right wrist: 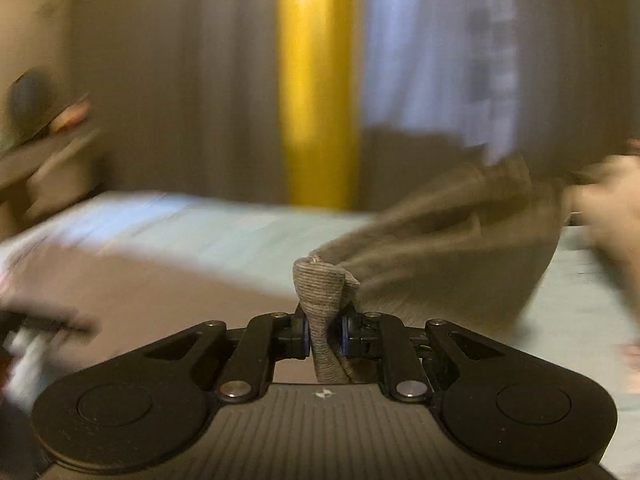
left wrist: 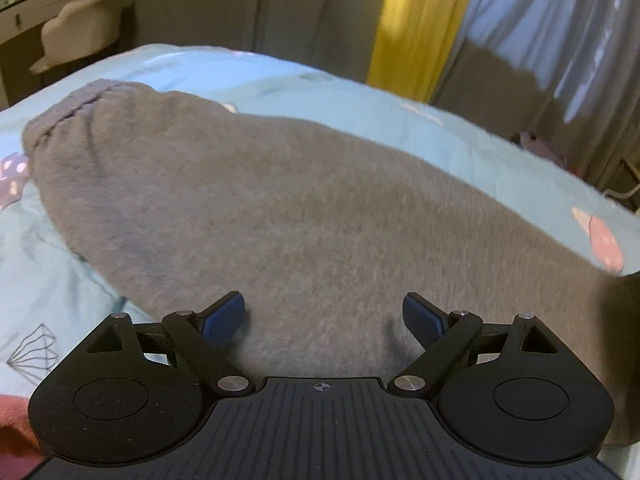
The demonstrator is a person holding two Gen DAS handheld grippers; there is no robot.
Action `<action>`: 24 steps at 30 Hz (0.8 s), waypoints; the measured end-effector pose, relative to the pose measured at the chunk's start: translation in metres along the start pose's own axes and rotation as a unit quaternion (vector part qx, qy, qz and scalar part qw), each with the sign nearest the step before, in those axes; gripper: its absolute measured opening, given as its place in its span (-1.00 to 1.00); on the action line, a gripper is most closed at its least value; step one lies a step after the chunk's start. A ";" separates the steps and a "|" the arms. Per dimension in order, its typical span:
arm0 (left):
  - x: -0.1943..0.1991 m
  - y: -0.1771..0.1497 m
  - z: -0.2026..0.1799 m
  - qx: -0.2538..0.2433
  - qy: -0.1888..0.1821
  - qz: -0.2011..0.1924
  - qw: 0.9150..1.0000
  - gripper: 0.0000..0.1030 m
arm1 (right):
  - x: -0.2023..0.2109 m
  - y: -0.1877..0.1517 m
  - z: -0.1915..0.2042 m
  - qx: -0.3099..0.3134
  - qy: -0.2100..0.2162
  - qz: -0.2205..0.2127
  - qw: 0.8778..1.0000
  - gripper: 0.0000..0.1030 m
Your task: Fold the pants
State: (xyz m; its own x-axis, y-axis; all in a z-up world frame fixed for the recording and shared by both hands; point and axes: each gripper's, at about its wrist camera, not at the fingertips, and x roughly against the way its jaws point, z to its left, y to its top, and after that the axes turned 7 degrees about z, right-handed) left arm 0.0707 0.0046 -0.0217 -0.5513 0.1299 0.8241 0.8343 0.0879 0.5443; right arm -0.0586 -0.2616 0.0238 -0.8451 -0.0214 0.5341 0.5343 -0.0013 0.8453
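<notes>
Grey fleece pants point(left wrist: 280, 208) lie across a light blue bed sheet point(left wrist: 360, 100) in the left wrist view, with the gathered waistband at the far left. My left gripper point(left wrist: 324, 316) is open just above the grey cloth, holding nothing. In the right wrist view my right gripper point(right wrist: 325, 338) is shut on a bunched ribbed edge of the pants point(right wrist: 320, 292). The cloth point(right wrist: 440, 248) trails up and to the right from it, blurred by motion.
The bed sheet point(right wrist: 200, 224) carries pink and purple prints. Grey curtains with a yellow strip point(left wrist: 408, 28) hang behind the bed. A white chair point(left wrist: 80, 28) and a desk stand at the far left. A blurred hand point(right wrist: 608, 208) shows at the right edge.
</notes>
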 end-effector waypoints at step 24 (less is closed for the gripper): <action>-0.003 -0.007 -0.096 -0.174 -0.106 0.082 0.975 0.47 | 0.010 -0.097 -0.098 -0.420 0.049 0.044 0.905 0.70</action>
State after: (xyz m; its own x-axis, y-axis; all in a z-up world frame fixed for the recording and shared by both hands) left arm 0.0669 -0.0910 -0.0129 -0.3668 0.3180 0.8743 0.8412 -0.2880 0.4577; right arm -0.1168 -0.3601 -0.0539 -0.8144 -0.1466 0.5614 0.4593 -0.7542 0.4693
